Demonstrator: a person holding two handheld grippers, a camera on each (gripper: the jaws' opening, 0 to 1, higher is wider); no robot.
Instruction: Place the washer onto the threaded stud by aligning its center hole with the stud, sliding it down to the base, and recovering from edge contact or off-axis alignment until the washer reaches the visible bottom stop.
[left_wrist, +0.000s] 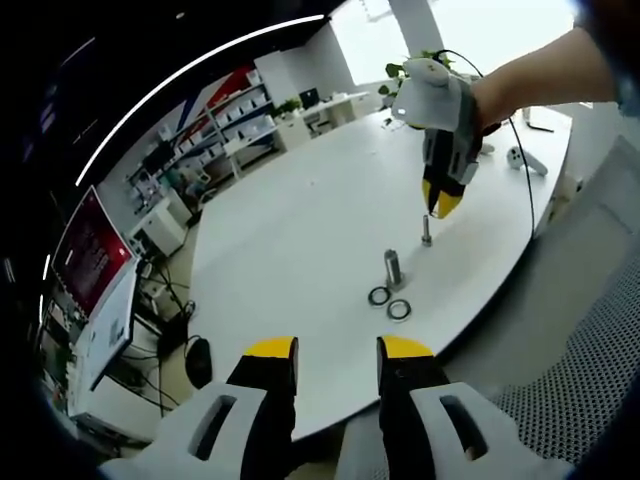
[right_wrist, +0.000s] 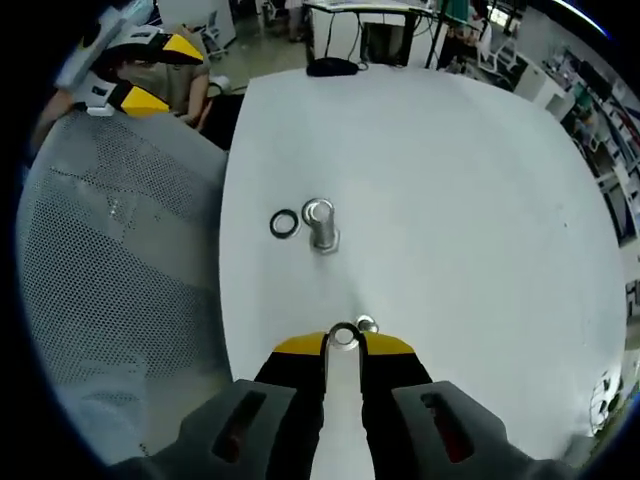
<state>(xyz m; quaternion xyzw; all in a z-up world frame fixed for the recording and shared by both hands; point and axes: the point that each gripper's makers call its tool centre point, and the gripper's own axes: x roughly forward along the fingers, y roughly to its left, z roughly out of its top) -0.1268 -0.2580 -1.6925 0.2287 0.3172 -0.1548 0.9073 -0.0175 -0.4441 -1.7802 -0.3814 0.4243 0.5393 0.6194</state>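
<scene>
Left gripper (left_wrist: 338, 352): my jaws are black with yellow tips on grey slotted bodies.
Right gripper (right_wrist: 343, 345): same colours; white housing, thin black cable.

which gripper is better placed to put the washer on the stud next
Right, probably. The right gripper is shut on a washer and, in the left gripper view, hangs just above the thin stud. The left gripper is open, holding nothing, off the table edge.

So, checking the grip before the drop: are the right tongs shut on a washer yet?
Yes: the right tongs are shut on a small silver metal washer, pinched between the yellow tips.
</scene>
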